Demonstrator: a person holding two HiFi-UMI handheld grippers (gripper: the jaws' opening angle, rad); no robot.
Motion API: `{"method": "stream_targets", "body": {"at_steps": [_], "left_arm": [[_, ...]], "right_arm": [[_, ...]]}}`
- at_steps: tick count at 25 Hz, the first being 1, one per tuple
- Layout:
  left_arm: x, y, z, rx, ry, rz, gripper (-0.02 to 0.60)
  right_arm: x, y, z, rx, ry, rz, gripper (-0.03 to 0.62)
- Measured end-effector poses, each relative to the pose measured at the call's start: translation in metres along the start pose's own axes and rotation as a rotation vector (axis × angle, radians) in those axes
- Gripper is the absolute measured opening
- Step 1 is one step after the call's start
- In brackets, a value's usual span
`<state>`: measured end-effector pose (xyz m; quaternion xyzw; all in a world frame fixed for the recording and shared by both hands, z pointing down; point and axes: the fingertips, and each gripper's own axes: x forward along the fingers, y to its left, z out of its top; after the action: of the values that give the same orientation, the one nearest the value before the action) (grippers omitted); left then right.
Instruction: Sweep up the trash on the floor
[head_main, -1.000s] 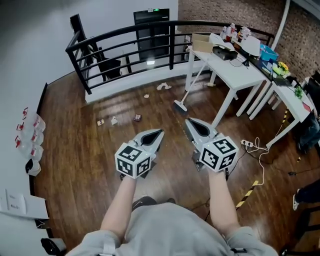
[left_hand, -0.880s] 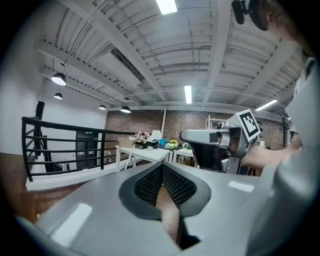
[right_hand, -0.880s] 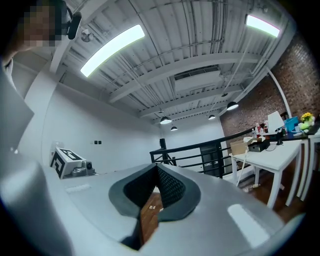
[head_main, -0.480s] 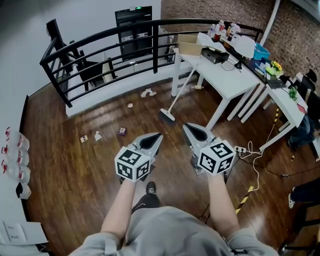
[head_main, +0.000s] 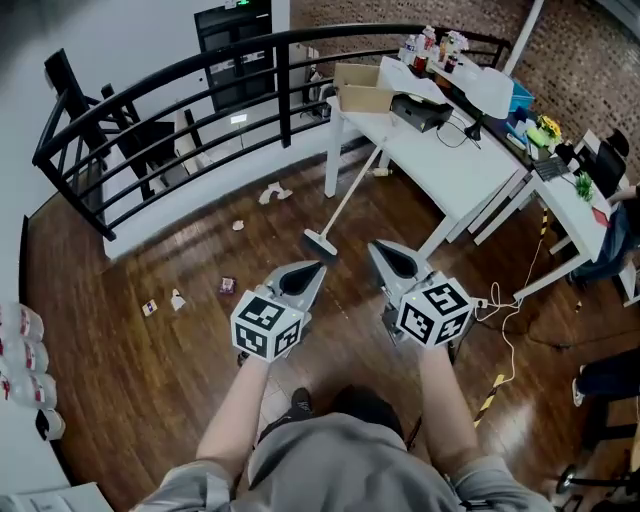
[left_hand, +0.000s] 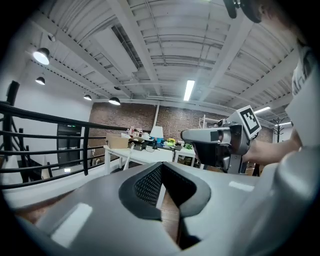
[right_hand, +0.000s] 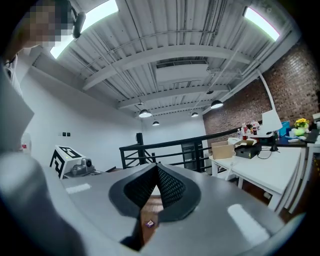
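Both grippers are held out level in front of me, empty, jaws together. In the head view the left gripper (head_main: 319, 265) and the right gripper (head_main: 378, 244) hover above the dark wood floor. A broom (head_main: 321, 243) leans on the white table (head_main: 470, 165) just beyond them, its head on the floor. Trash lies scattered to the left: crumpled white paper (head_main: 270, 193), a purple wrapper (head_main: 227, 286), a white scrap (head_main: 177, 298). The left gripper view shows its shut tips (left_hand: 161, 166) and the right gripper (left_hand: 220, 142). The right gripper view shows its shut tips (right_hand: 157, 166) and the wrapper (right_hand: 148, 224) below.
A black railing (head_main: 160, 95) curves round the far side of the floor. A cardboard box (head_main: 362, 88) and clutter sit on the white table. A power strip with a white cable (head_main: 492, 300) lies on the floor at the right. Bottles (head_main: 20, 345) stand at the left wall.
The whole scene has slid nearer and to the left in the head view: the broom and trash now lie closer to the grippers. Both grippers keep the same shut pose.
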<state>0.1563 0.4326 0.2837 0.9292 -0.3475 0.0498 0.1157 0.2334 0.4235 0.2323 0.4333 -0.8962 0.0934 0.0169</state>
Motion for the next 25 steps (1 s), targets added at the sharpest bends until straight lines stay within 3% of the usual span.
{"method": "stream_targets", "body": {"at_steps": [15, 20, 25], "left_arm": [[0.225, 0.094, 0.02, -0.01, 0.025, 0.132, 0.005], [0.266, 0.125, 0.025, -0.02, 0.048, 0.152, 0.005], [0.304, 0.166, 0.025, -0.027, 0.057, 0.115, 0.005]], "right_arm": [[0.108, -0.244, 0.018, 0.0, 0.032, 0.079, 0.0], [0.145, -0.292, 0.022, 0.021, 0.039, 0.084, 0.0], [0.187, -0.328, 0.015, 0.03, 0.069, 0.043, 0.0]]}}
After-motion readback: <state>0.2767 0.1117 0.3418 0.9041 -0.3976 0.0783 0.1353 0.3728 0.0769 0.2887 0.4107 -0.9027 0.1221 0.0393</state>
